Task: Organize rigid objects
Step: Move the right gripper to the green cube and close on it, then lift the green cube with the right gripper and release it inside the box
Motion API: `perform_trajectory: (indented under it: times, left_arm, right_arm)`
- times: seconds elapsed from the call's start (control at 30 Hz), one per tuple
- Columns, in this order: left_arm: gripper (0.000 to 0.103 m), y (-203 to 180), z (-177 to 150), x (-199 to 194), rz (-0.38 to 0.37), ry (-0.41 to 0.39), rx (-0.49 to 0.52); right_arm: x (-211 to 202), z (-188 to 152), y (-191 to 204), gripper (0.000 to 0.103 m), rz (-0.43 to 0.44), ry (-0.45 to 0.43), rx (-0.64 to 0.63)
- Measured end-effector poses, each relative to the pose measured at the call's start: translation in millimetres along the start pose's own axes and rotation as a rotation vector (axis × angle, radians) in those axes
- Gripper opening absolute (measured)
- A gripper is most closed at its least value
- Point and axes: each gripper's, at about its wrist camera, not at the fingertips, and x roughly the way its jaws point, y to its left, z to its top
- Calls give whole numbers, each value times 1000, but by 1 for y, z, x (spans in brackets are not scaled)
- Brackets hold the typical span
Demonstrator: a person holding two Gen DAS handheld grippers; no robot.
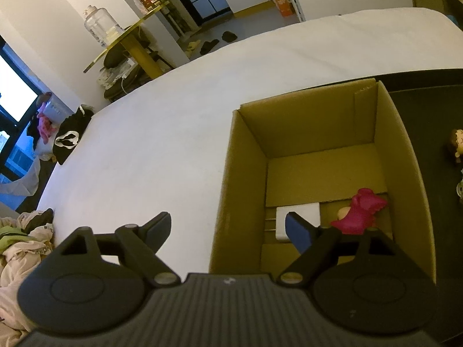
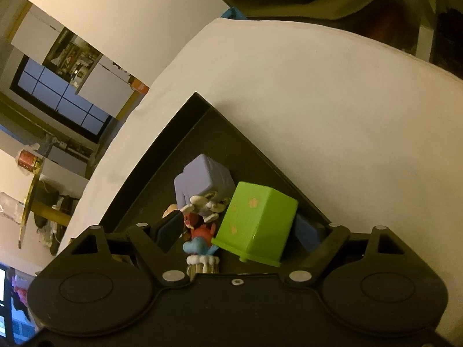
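White bedding (image 2: 332,110) carries a black tray (image 2: 202,121), and everything below is placed against that tray. At its near end a green box (image 2: 257,222) lies tipped, its flanged rim toward the camera and its long axis running from that rim up and away toward the tray's far corner. It sits between the spread fingers of the right gripper (image 2: 240,232), closer to the finger on the picture's right; no pad presses it, so nothing is held. To take it, this hand looks best placed, since the box already lies inside the gap

Crowding is the trouble. A lilac block (image 2: 205,179) leans just behind the box, a pale figurine (image 2: 208,202) touches its left side, and a small blue-and-red figure (image 2: 199,240) stands between the box and the left finger; closing could catch it, though the jumble is hard to read

Beside the tray stands a cardboard box (image 1: 246,173) holding a pink toy (image 1: 361,211) and a white block (image 1: 298,217). Over its near wall hangs the left gripper (image 1: 234,228), fingers wide apart and empty
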Motion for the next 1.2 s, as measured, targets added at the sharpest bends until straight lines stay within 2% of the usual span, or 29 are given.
perform_trajectory:
  times: [0.03, 0.07, 0.1, 0.13, 0.17, 0.37, 0.77, 1.2]
  left_arm:
    - [85, -2, 0, -1, -2, -1, 2]
    - [85, -3, 0, -1, -3, -3, 5]
    - [85, -4, 0, -1, -2, -5, 8]
    - [85, -4, 0, -2, -3, -6, 9]
    - [85, -4, 0, -2, -5, -6, 7]
    - [85, 0, -4, -5, -11, -6, -3]
    - [85, 22, -11, -7, -63, 11, -50]
    - [85, 44, -19, -7, -127, 6, -87]
  right_arm:
    - [0, 0, 1, 82, -3, 1, -10]
    - [0, -1, 2, 71, -6, 3, -23]
    - [1, -2, 3, 66, -13, 6, -38]
    - [0, -1, 3, 52, -34, 3, -52]
    - [0, -1, 1, 49, -24, 2, -51]
    - [-5, -1, 1, 49, 13, 18, -53]
    - [-30, 1, 14, 49, 56, -26, -89]
    - [-52, -2, 55, 49, 56, -61, -227]
